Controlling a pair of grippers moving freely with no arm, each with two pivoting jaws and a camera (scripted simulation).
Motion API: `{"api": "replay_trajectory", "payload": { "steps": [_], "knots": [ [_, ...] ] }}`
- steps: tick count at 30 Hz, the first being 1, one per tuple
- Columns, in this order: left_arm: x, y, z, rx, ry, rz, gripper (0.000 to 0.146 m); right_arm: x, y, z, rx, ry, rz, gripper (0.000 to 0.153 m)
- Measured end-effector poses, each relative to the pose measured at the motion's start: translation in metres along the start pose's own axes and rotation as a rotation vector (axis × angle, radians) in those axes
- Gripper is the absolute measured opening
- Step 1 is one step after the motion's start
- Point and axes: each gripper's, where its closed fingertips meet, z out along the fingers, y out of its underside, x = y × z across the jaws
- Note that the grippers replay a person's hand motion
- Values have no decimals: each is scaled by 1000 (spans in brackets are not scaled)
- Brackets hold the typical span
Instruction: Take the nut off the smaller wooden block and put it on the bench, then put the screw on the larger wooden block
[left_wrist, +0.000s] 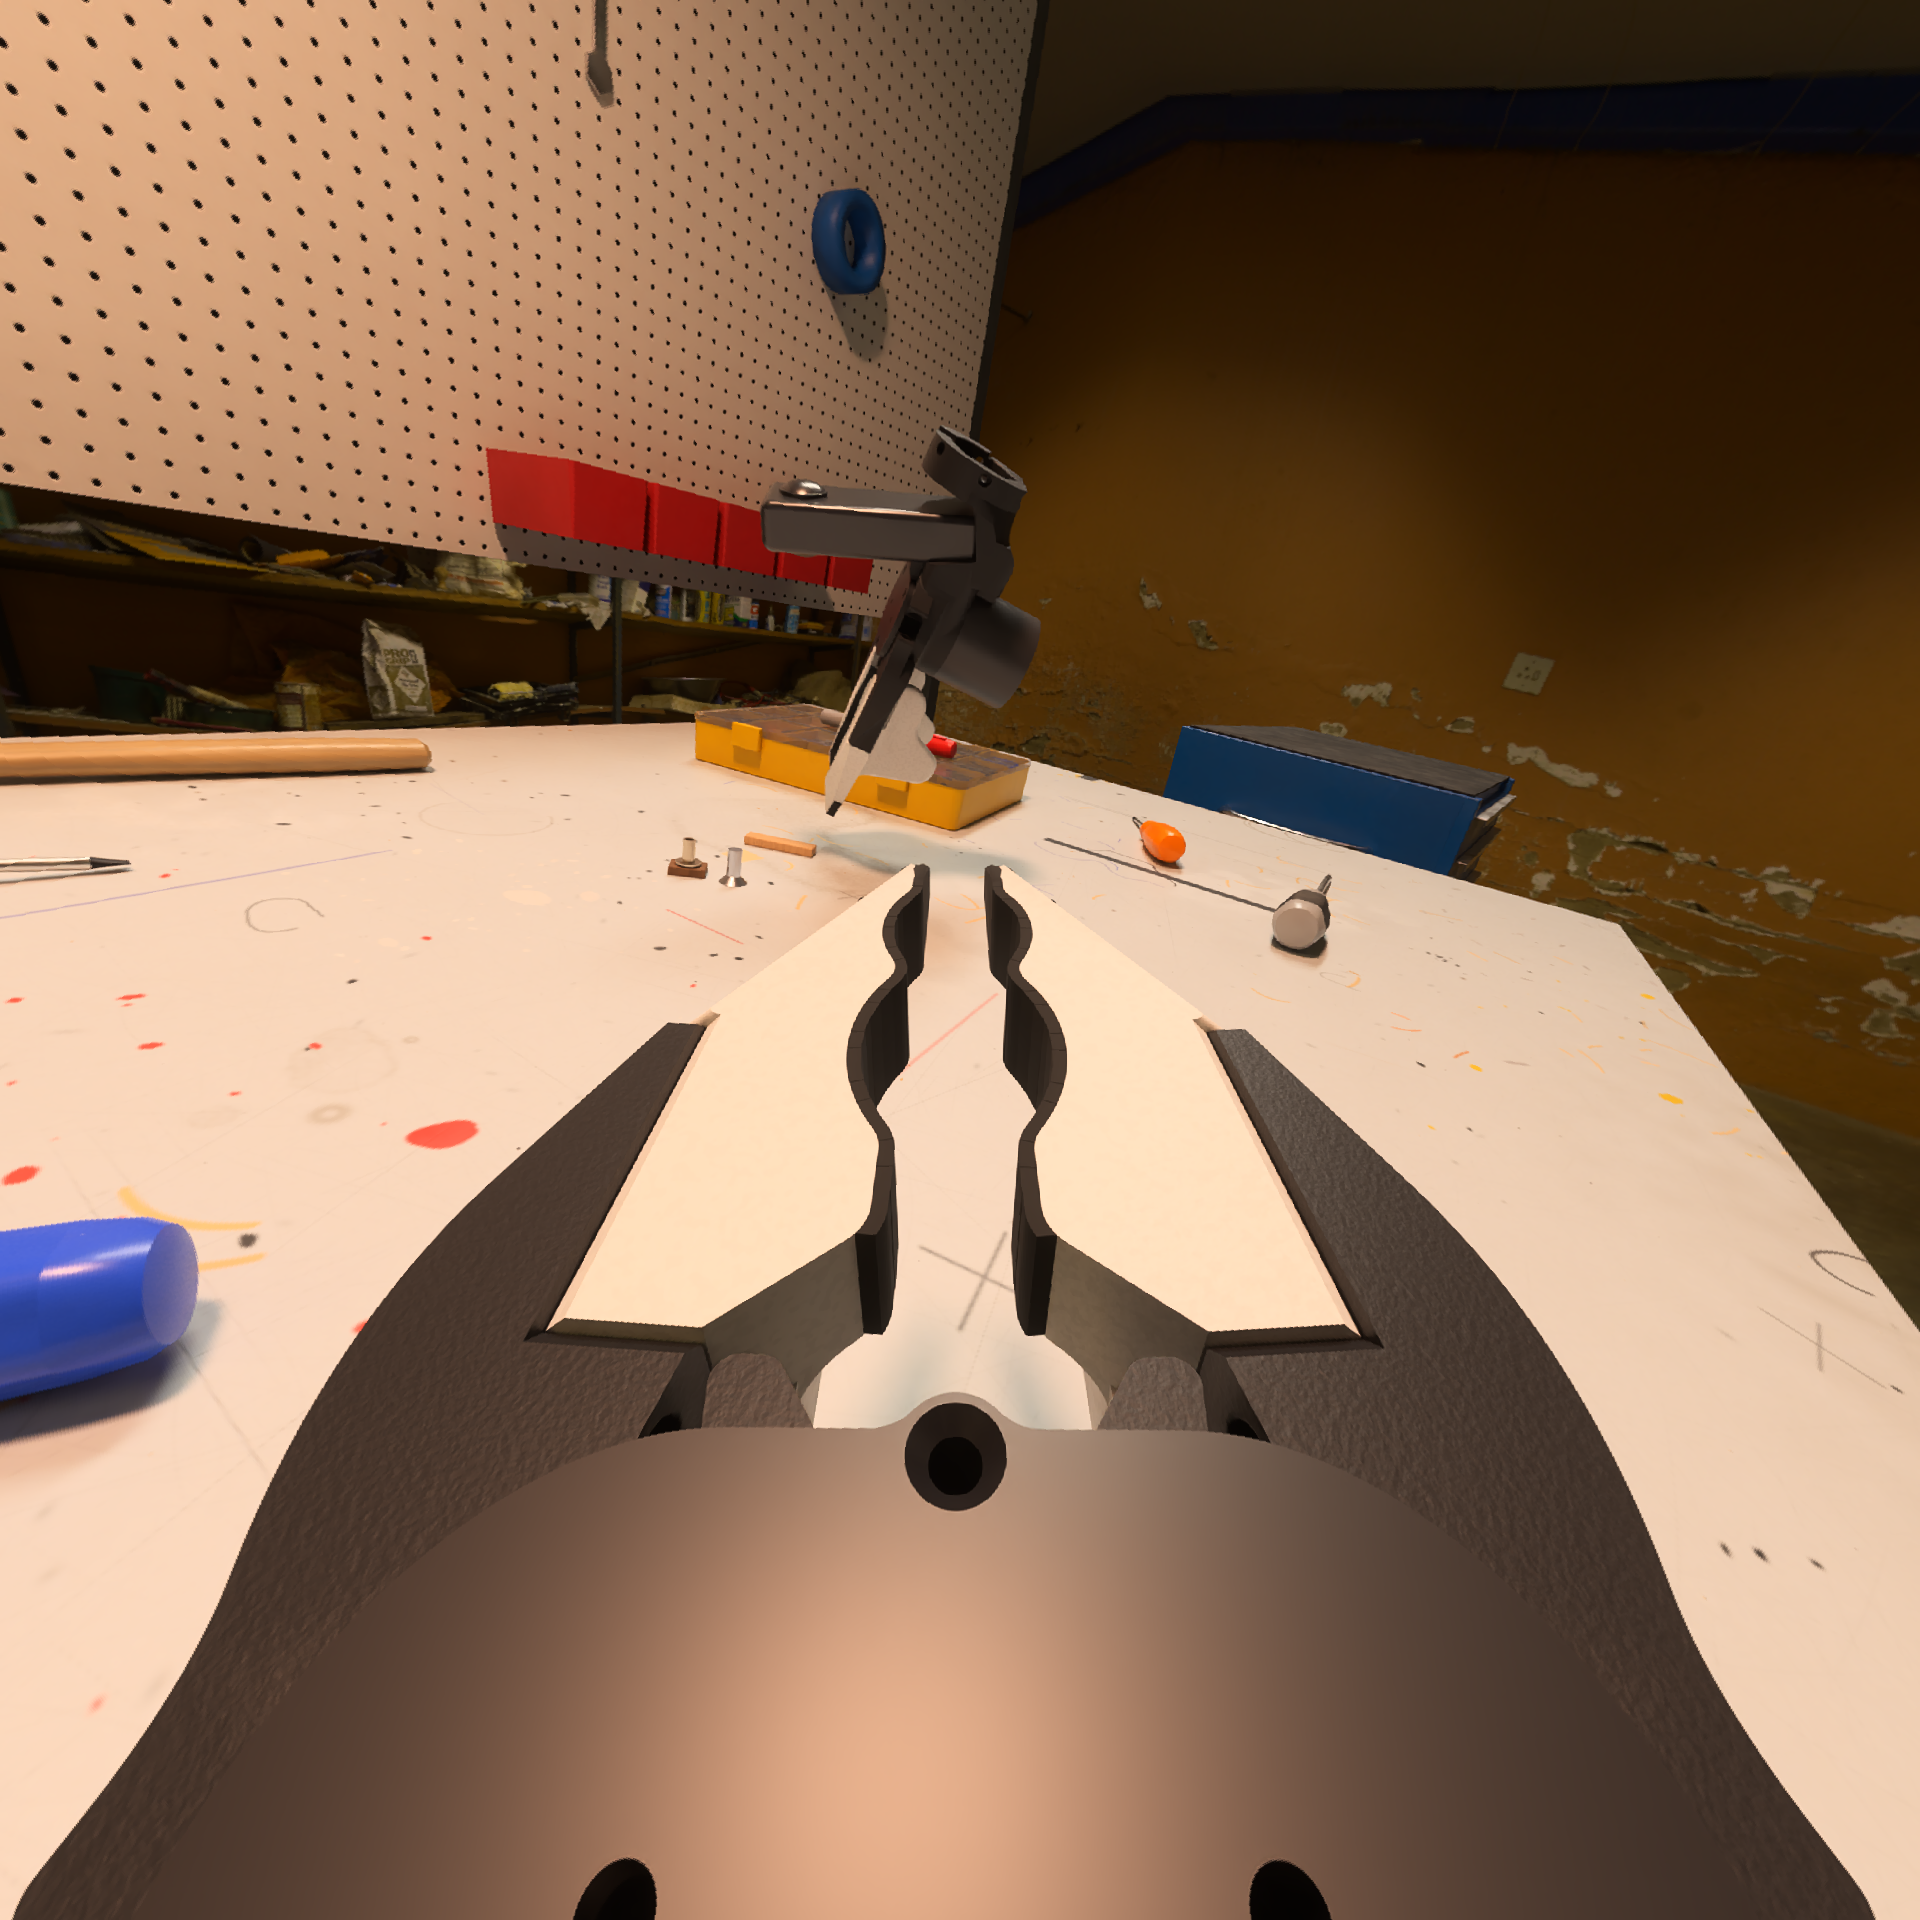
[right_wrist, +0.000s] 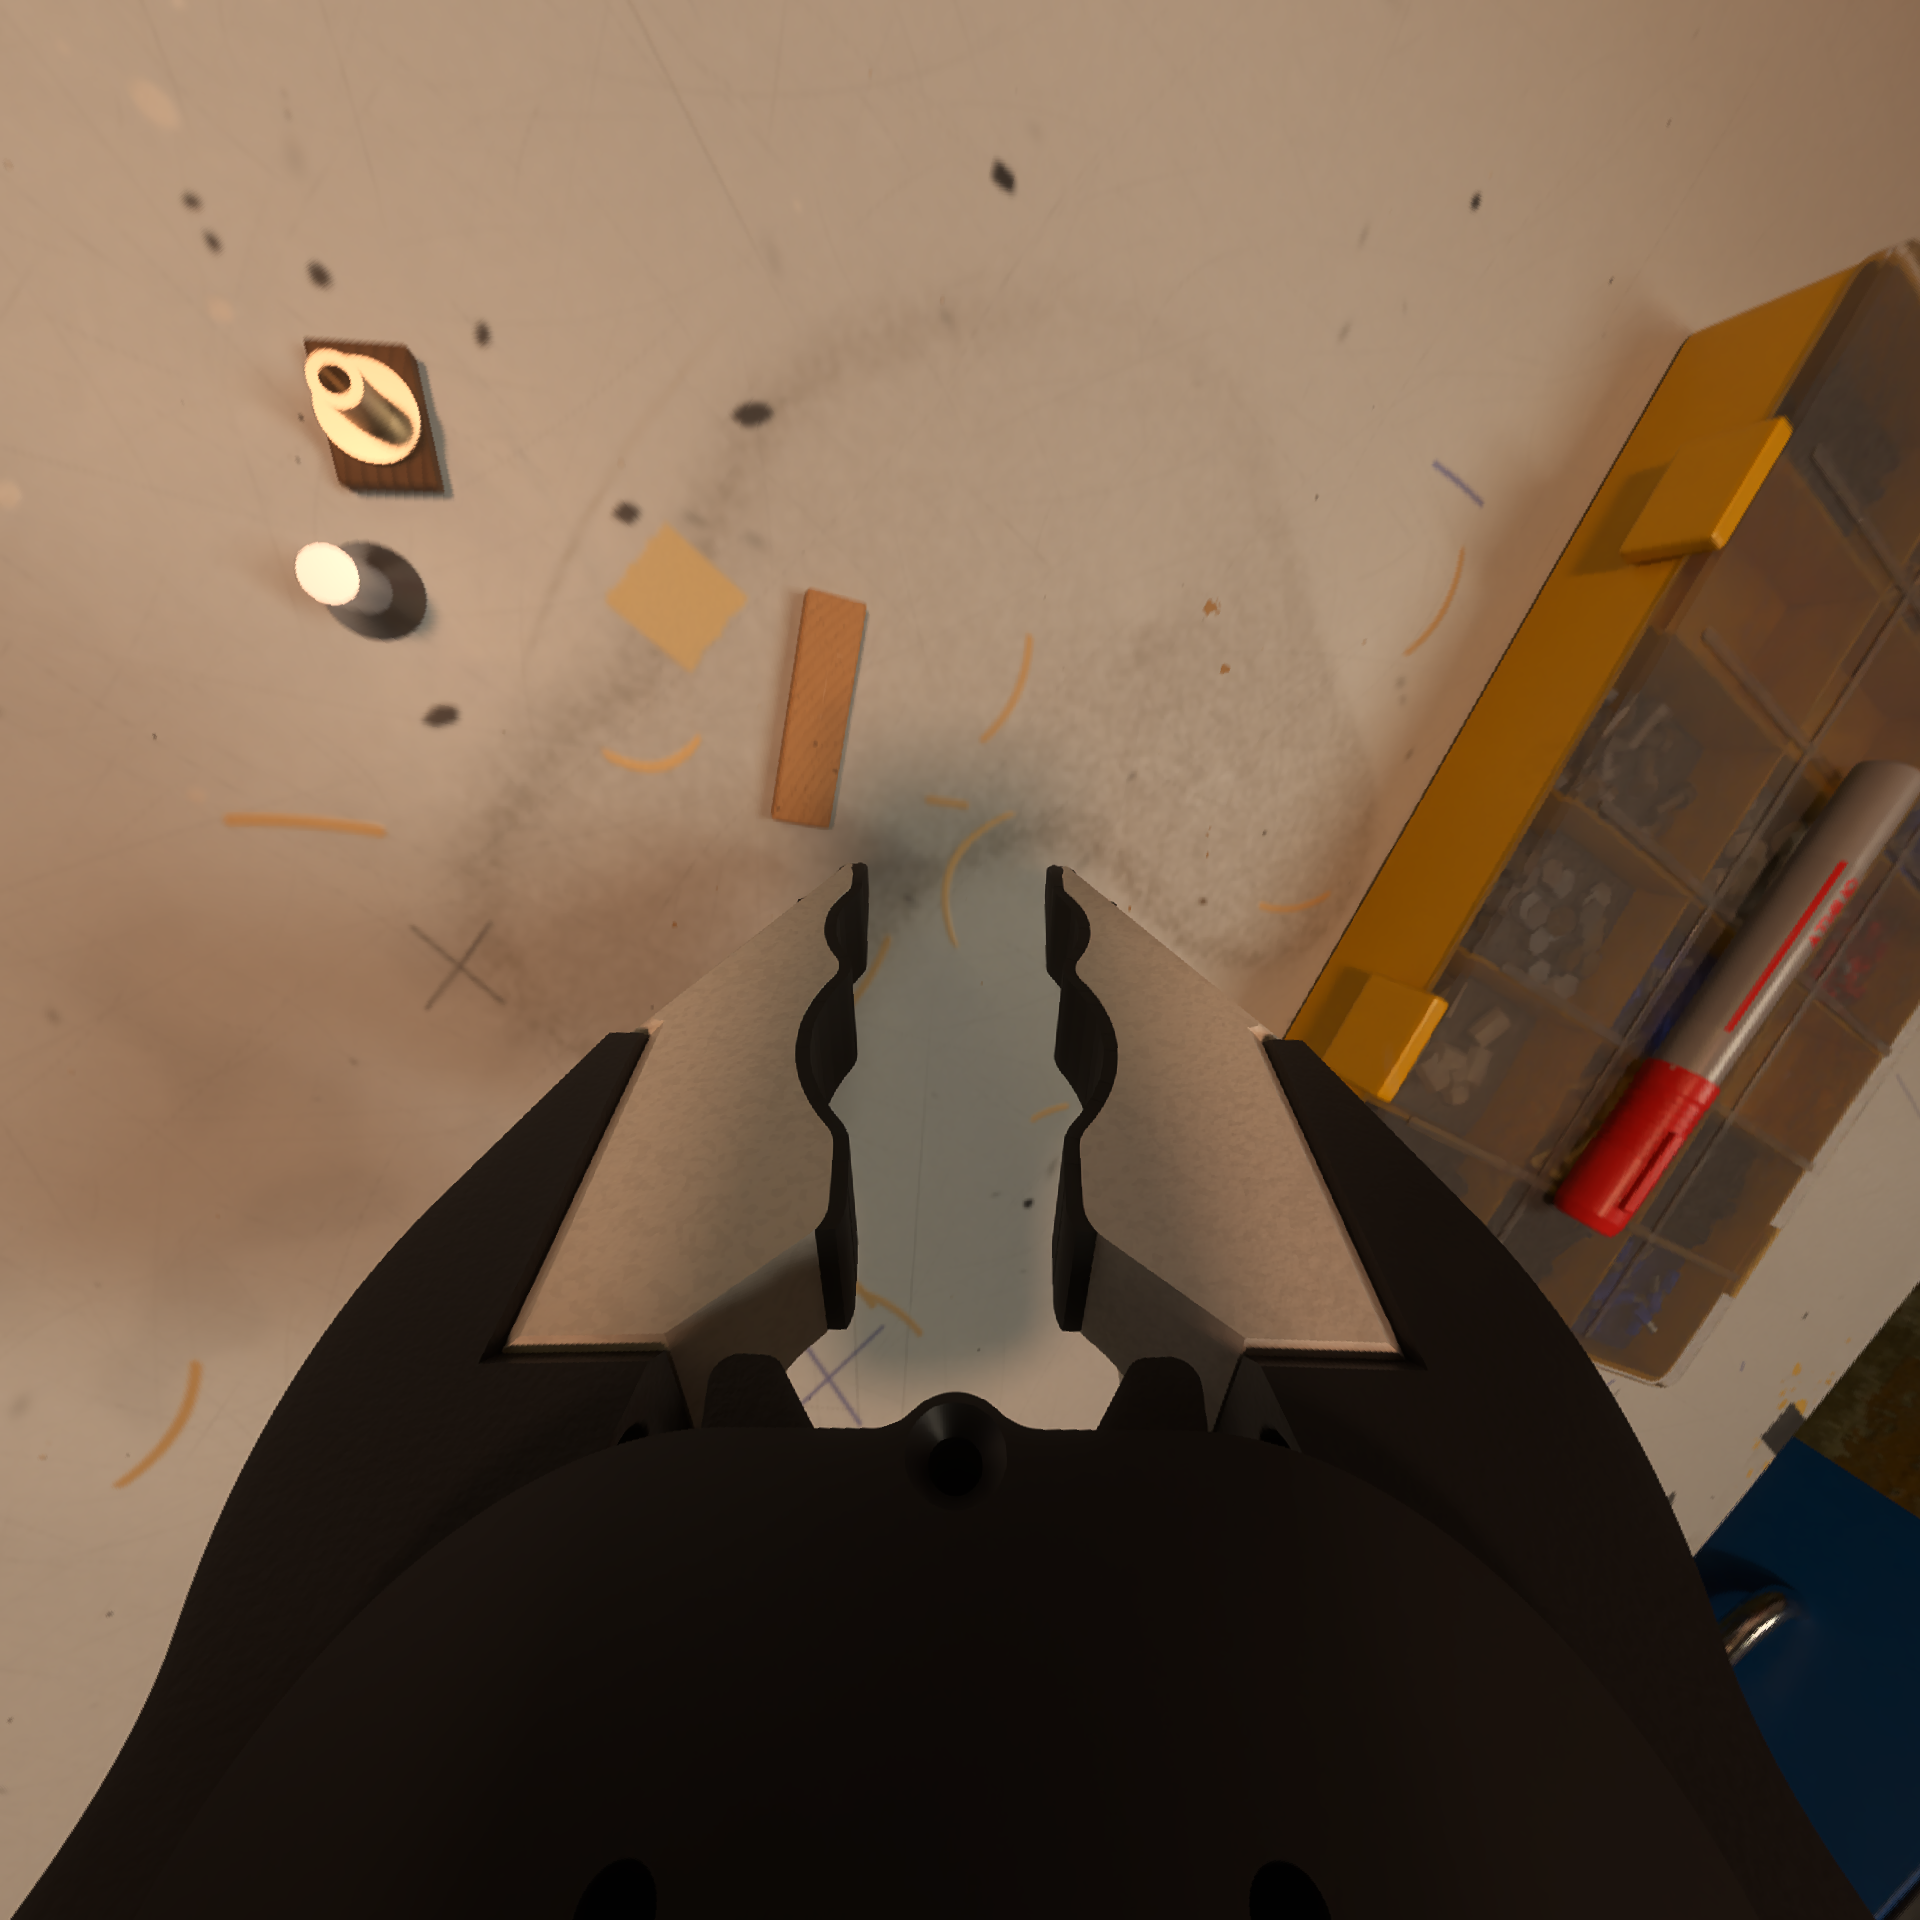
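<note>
The nut (right_wrist: 364, 407), a short brass-coloured tube with a flange, stands on the smaller dark wooden block (right_wrist: 416, 473). The screw (right_wrist: 358, 587) stands on its head on the bench just beside it. The larger, pale, long wooden block (right_wrist: 819, 707) lies flat, apart from both. My right gripper (right_wrist: 954, 883) is open and empty, pointing down above the bench just short of the pale block. My left gripper (left_wrist: 954, 883) is low over the bench, jaws slightly apart and empty. From there the nut (left_wrist: 688, 850), the screw (left_wrist: 734, 865), the pale block (left_wrist: 779, 844) and the right gripper (left_wrist: 847, 774) lie ahead.
A yellow parts organiser (right_wrist: 1538, 748) with a red-capped marker (right_wrist: 1714, 1039) on it sits right of the right gripper. An orange screwdriver (left_wrist: 1158, 840), a grey knob (left_wrist: 1299, 920), a blue cylinder (left_wrist: 94, 1299) and a wooden handle (left_wrist: 208, 756) lie on the bench. A pegboard (left_wrist: 416, 260) stands behind.
</note>
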Motion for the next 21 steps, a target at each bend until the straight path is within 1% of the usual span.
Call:
{"api": "replay_trajectory", "payload": {
  "steps": [3,5,9,11,13,15,18,21],
  "knots": [
    [-1,0,0,1,-2,-1,10,2,-8,2,-3,8,12,35],
    [-1,0,0,2,-3,-2,10,0,-14,-1,11,-6,55,35],
    [-3,-1,0,5,-9,-14,10,-21,-33,-26,153,-111,163,37],
    [-1,0,0,0,-3,-8,10,-35,-41,-38,211,-147,168,39],
    [1,0,1,-5,3,11,10,-49,-49,-43,239,-159,148,41],
    [3,0,1,-4,4,26,10,-63,-55,-41,240,-163,109,41],
    [1,0,0,1,-4,27,10,-76,-62,-27,204,-160,52,37],
    [-3,-2,-2,8,-21,16,10,-85,-71,-14,173,-230,90,29]
  ]
}}
